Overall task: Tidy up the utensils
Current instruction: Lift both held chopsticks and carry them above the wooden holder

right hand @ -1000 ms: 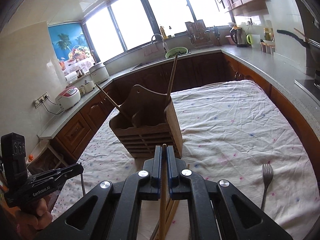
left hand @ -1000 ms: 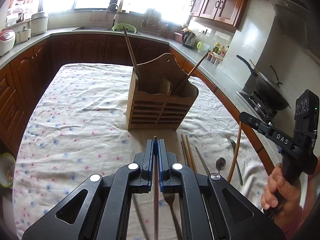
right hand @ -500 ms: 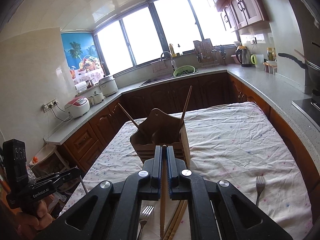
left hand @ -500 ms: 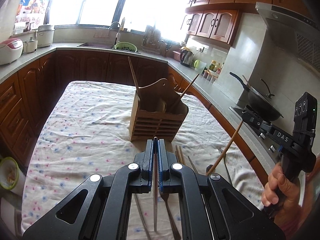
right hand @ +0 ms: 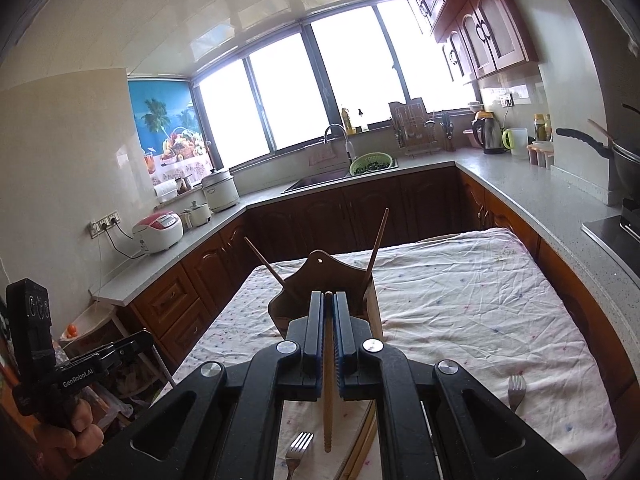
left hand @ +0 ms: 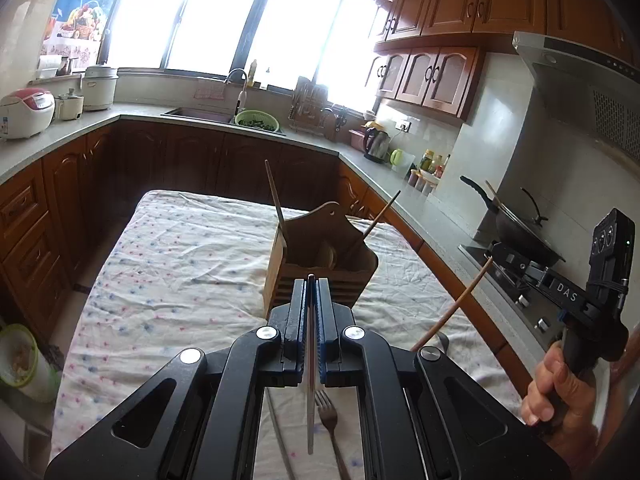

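The right hand-held gripper (right hand: 328,304) is clamped on a wooden chopstick (right hand: 327,392), which hangs down between its jaws above the bench (right hand: 460,292). Just beyond its tips stands a wooden holder (right hand: 320,276) with two sticks leaning out (one to each side). A fork (right hand: 298,450) lies on the flowered cloth below the chopstick, another fork (right hand: 516,390) well off to the right. At far left a hand (right hand: 82,430) grips the left hand-held gripper (right hand: 138,346).

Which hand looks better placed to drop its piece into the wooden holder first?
Probably the left. Both grippers are shut on something: the left gripper on a metal chopstick, the right gripper on a wooden chopstick. The wooden holder seems slightly nearer the left.
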{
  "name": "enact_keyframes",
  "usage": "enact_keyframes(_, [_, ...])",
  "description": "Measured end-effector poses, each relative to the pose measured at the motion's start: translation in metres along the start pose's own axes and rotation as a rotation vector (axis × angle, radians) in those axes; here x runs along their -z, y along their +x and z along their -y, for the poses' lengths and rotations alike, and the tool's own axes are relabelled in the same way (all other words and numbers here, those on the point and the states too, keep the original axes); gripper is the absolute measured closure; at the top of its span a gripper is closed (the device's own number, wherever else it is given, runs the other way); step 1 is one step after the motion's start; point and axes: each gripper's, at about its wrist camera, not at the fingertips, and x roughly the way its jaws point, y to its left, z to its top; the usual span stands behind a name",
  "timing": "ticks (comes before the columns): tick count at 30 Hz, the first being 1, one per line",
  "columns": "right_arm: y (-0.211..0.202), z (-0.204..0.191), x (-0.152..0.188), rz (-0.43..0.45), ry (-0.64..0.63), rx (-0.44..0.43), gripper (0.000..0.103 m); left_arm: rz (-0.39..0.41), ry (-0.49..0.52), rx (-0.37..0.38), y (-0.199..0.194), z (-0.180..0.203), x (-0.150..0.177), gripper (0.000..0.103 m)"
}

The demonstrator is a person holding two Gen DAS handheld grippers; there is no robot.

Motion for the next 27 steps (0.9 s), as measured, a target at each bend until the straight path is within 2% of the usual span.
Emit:
enact_keyframes(8, [0.011,0.003,-0.02,0.042,0.011,-0.007,0.099,0.073,-0.01,-0.016,0.011,-0.001,-0.037,0.1])
enact_keyframes(15, [0.021,0.007,-0.056,0.119,0.034,-0.02,0.099,0.185,0.012,-0.055,0.024,0.005,-0.087,0.1])
enact_keyframes(22, [0.043,0.017,-0.098,0.203,0.046,0.007,0.099,0.263,-0.038,-0.055,0.054,-0.001,-0.134,0.1])
enact_keyframes(27, [0.069,0.028,-0.105,0.217,0.057,0.041,0.099,0.304,-0.081,-0.107,0.085,-0.01,-0.143,0.1])
